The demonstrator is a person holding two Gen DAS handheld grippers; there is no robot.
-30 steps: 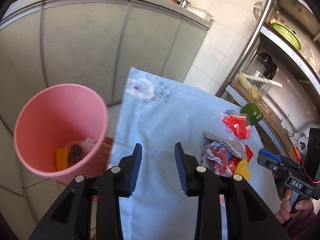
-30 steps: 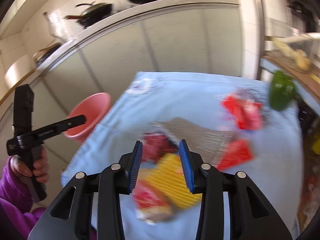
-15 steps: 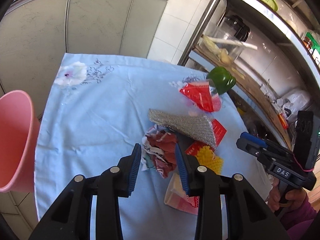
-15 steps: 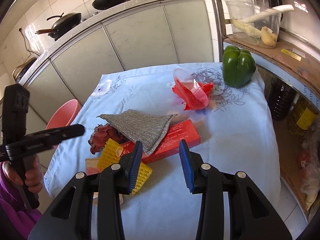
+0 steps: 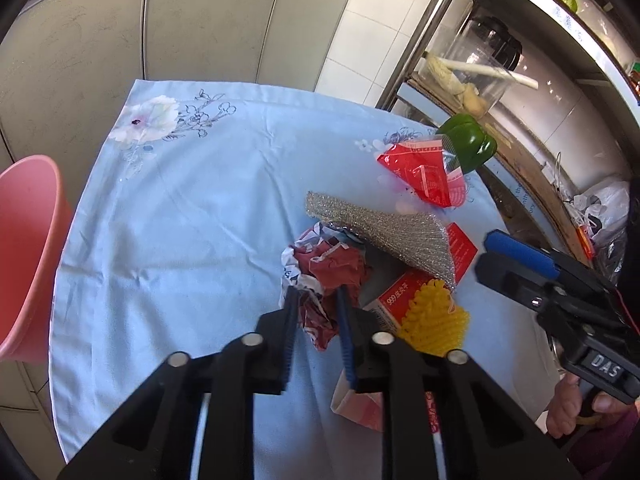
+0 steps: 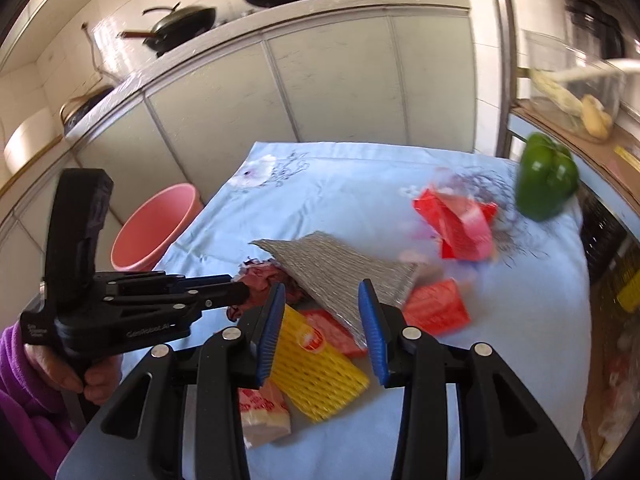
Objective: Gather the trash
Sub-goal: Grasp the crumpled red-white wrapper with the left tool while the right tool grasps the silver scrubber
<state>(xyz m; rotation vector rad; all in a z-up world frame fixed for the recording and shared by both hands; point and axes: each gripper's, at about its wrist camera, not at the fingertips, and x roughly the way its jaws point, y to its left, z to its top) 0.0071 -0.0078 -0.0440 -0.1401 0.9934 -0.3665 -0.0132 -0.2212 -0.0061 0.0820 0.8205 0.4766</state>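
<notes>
Left fingers (image 5: 290, 316) clamp crumpled maroon wrapper (image 5: 326, 268); right gripper (image 6: 322, 312) fingers apart above silver pad (image 6: 340, 270).

Home kitchen, woks (image 6: 180, 26) on tiled counter (image 6: 280, 12), green pepper (image 6: 546, 178), cabinets (image 5: 200, 20)

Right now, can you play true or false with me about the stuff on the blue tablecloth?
1. The left gripper has its fingers around the crumpled dark red wrapper. True.
2. The green pepper is inside the pink bin. False: it sits on the tablecloth.
3. The silver mesh cloth lies partly over a red box. True.
4. The right gripper is squeezing the yellow foam net. False: its fingers are open.
</notes>
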